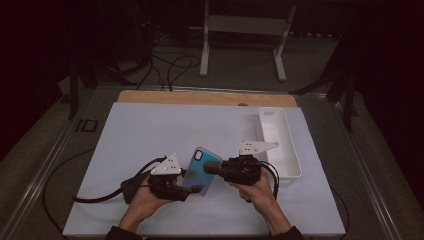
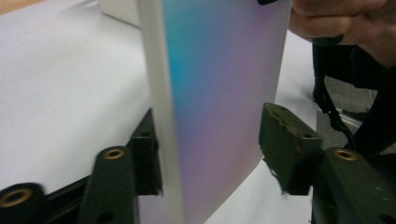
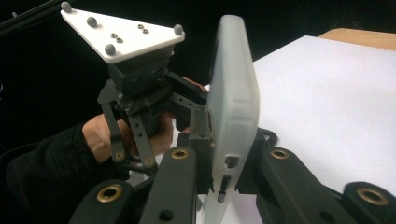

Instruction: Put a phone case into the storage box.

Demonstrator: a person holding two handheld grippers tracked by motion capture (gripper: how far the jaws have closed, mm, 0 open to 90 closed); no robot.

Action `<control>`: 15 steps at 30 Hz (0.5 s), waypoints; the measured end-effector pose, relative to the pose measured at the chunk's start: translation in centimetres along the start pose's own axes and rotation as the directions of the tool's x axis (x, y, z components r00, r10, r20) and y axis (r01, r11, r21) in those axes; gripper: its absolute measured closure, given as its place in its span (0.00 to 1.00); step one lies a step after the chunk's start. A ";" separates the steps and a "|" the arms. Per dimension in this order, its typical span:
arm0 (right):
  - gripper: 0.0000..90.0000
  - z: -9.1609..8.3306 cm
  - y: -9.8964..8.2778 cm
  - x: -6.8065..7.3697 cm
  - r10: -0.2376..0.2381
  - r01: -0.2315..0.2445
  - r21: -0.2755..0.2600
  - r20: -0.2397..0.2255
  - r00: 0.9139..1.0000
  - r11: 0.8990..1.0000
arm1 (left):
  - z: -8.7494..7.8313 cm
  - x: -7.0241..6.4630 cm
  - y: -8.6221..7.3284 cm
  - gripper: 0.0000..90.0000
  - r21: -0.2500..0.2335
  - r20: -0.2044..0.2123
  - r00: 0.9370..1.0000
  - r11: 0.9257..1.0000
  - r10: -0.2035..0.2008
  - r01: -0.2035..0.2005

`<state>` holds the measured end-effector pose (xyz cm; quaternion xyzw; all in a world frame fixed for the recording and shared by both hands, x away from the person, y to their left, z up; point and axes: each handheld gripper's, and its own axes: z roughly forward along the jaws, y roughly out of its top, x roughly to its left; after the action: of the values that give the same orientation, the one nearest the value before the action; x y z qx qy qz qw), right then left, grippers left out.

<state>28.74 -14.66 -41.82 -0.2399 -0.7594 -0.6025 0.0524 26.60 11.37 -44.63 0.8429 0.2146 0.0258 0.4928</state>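
A phone case point(image 1: 201, 161) with a blue-to-pink back and pale rim is held up above the white table mat point(image 1: 150, 135), between both grippers. My right gripper point(image 1: 214, 168) is shut on its thin side edge, near the button cut-outs point(image 3: 226, 163); in the right gripper view the case point(image 3: 233, 102) stands edge-on between the jaws point(image 3: 224, 154). My left gripper point(image 1: 192, 186) reaches in from the left at the case's lower end. In the left gripper view its two pads point(image 2: 280, 140) sit against both long edges of the case point(image 2: 219, 93). The left gripper point(image 3: 140, 88) also appears behind the case in the right gripper view.
A white oblong tray point(image 1: 289, 150) lies at the mat's right side, just beyond my right hand. A wooden strip point(image 1: 200, 97) runs along the far table edge. Cables point(image 1: 100, 197) trail off the left of the mat. A metal stand point(image 1: 240, 30) is on the floor beyond.
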 end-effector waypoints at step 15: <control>0.68 -0.3 0.1 -0.2 -0.022 0.022 -0.002 0.051 0.998 1.000 | 0.0 0.0 -0.1 0.80 -0.023 0.047 0.999 1.000 0.009 -0.008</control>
<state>28.91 -15.03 -41.71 -0.2468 -0.7624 -0.5976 0.0262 26.60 11.44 -44.72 0.8385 0.1991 0.0104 0.5071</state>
